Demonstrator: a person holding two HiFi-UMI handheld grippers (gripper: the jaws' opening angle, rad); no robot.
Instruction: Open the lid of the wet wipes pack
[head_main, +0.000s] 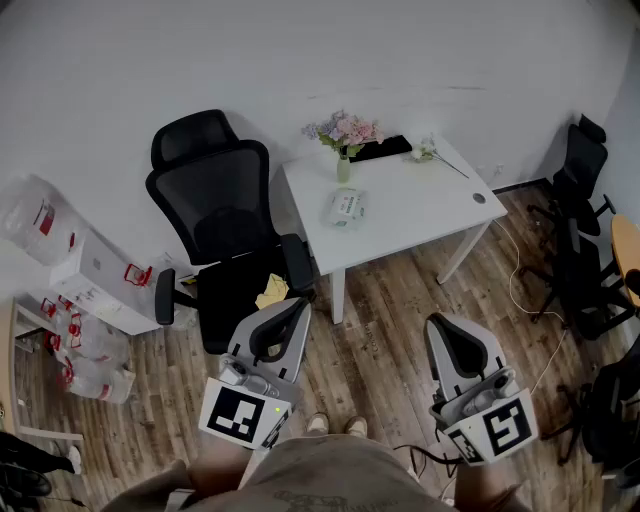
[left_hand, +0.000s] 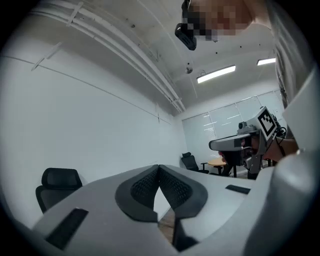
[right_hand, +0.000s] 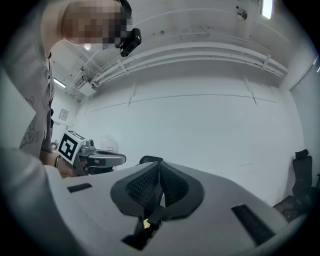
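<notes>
Boxes (head_main: 95, 270): white cartons and clear bags are lying at the far left, close to the wall (head_main: 300, 50).
Chair (head_main: 215, 210): a black office chair is standing just left of the table (head_main: 420, 215); a yellow thing (head_main: 272, 291) is lying on its seat.
Left gripper (left_hand: 159, 169): we are holding it low over the wood floor (head_main: 390, 310), near the front of the chair. Its jaws are meeting at the tips and nothing is sitting between them.
Flowers (head_main: 345, 135): a small vase with pink flowers is standing near the back edge of the table.
Pack (head_main: 347, 207): the wet wipes pack is lying flat on the table, just in front of the flowers and well apart from both grippers. It is showing too small for us to tell how its lid stands.
Table: it is white and is standing against the wall, ahead of us.
Right gripper (right_hand: 159, 165): we are holding it over the floor, beside the left one. Its jaws are pressing together with nothing in them.
Other chairs (head_main: 580, 220): black chairs are standing at the far right.
</notes>
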